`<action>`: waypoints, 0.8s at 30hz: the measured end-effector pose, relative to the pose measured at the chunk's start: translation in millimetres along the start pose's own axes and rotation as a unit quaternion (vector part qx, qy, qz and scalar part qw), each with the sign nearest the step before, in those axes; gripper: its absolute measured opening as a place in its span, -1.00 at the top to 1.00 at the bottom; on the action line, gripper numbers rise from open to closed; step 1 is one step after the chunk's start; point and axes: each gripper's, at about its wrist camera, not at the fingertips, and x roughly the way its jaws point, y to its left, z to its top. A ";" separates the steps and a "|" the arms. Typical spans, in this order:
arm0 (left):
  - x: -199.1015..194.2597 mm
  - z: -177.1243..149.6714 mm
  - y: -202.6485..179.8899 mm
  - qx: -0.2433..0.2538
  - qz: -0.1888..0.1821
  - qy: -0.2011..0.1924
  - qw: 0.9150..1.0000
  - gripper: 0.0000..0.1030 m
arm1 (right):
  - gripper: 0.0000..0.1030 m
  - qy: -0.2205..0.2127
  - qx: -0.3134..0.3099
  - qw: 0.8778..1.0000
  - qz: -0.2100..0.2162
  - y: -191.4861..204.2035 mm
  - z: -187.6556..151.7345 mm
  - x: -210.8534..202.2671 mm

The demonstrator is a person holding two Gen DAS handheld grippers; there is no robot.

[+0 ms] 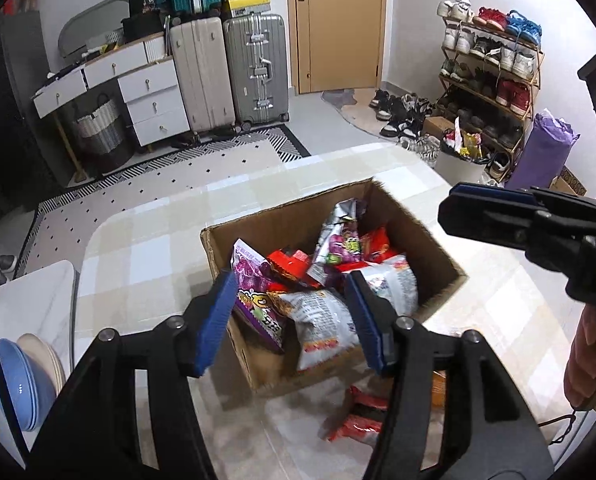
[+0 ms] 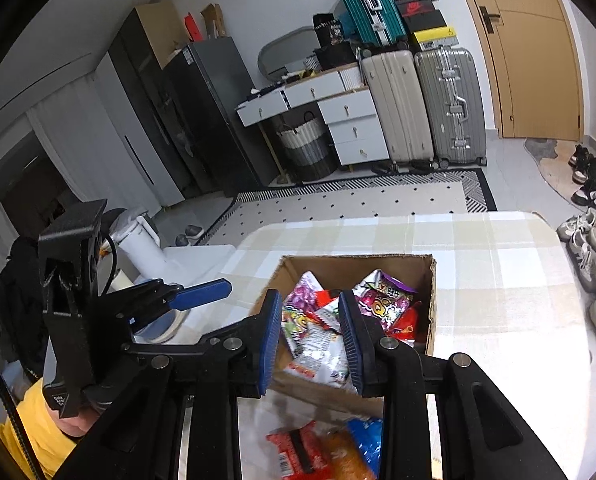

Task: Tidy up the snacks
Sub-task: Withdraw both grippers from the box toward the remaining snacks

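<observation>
An open cardboard box (image 1: 429, 236) stands on the checked table (image 1: 146, 240) and holds several snack bags, among them purple (image 1: 254, 272), silver (image 1: 321, 316) and red (image 1: 373, 246) ones. My left gripper (image 1: 290, 320) is open and empty above the box's near edge. The right gripper (image 1: 485, 216) shows at right, seen side-on. In the right wrist view the box (image 2: 431, 312) is ahead and my right gripper (image 2: 309, 336) is open and empty over its near side. Loose packets lie in front of the box: red (image 2: 294, 452), orange (image 2: 345, 460), blue (image 2: 365, 440).
Stacked bowls (image 1: 22, 384) stand on a white side surface at the left. A white kettle (image 2: 142, 244) stands beyond it. A shoe rack (image 1: 493, 68) and bin (image 1: 457, 164) are past the table's far right. Suitcases (image 1: 234, 72) stand by the door.
</observation>
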 end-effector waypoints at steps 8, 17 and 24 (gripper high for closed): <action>-85.0 -5.6 -22.6 0.004 0.002 -0.047 0.999 -0.45 | 0.05 -0.049 -0.034 0.998 -0.001 37.6 -3.9 -70.0; -182.9 -24.5 -48.4 -0.005 0.006 -0.105 0.994 -0.60 | -0.57 -0.118 -0.070 0.990 -0.012 70.3 -38.0 -151.3; -244.0 -62.6 -70.6 -0.021 0.007 -0.146 0.989 -0.99 | -0.83 -0.154 -0.076 0.985 -0.027 74.1 -75.6 -190.3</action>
